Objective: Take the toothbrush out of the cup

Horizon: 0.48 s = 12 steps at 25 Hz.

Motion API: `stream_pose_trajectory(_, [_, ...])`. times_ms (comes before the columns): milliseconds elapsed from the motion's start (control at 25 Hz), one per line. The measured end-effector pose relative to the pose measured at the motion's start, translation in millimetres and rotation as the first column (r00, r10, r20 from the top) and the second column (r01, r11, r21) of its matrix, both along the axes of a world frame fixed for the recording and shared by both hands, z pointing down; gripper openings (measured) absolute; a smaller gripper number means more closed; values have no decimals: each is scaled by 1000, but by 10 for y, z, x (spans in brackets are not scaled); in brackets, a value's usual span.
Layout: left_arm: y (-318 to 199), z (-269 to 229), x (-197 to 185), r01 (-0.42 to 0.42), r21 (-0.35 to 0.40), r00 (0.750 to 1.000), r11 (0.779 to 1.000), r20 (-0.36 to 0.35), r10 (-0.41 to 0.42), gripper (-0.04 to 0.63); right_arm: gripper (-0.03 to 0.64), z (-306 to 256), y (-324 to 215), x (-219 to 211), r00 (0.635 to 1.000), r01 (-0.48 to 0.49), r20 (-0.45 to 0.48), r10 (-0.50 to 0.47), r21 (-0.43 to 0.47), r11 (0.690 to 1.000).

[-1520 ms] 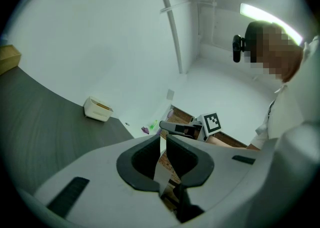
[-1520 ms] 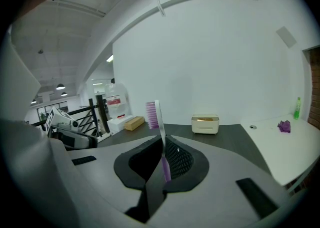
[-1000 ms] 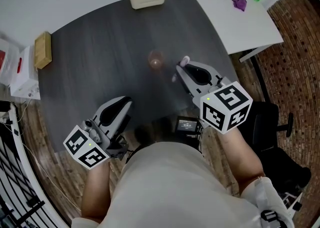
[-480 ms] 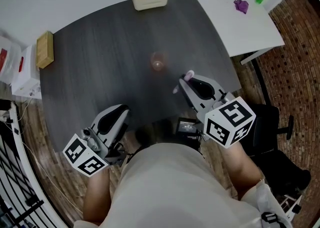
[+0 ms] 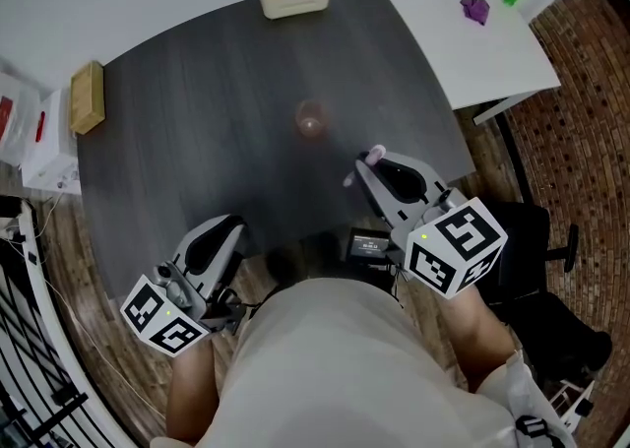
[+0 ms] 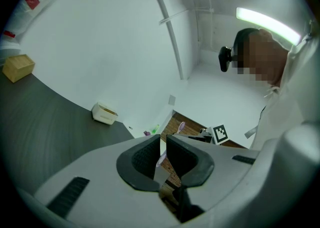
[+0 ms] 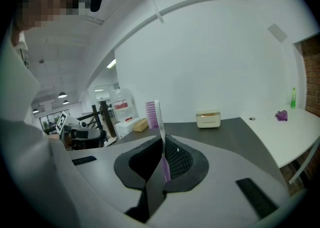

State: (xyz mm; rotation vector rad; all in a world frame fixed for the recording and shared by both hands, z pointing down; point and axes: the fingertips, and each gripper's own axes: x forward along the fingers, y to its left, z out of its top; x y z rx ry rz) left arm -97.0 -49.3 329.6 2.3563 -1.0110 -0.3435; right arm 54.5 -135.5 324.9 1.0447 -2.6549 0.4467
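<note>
Right gripper (image 7: 162, 144): jaws clamped on the toothbrush (image 7: 161, 137) handle, bristle head standing above the jaw tips.
Left gripper (image 6: 163, 144): jaws slightly parted, nothing between them.
Toothbrush location: outside the cup (image 5: 311, 121), near it, toward the person.
Cup: on the dark table (image 5: 197, 141), well apart from the left gripper.

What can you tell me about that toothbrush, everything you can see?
The toothbrush looks like slim plastic: a pale neck, a purple handle lower down and a block of purple bristles at the tip. It is clamped between the jaws of the right gripper, which press on both its sides, with its head sticking out past them. It is clear of the cup, which stands apart on the dark table. Its lower end is hidden.
</note>
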Motion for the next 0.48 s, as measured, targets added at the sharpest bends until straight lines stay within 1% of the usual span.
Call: stream_pose_trajectory(480, [27, 6, 36, 0, -5, 1000, 1000, 0, 0, 40, 28, -38, -26, 56, 1000, -15, 8, 15, 10, 1000])
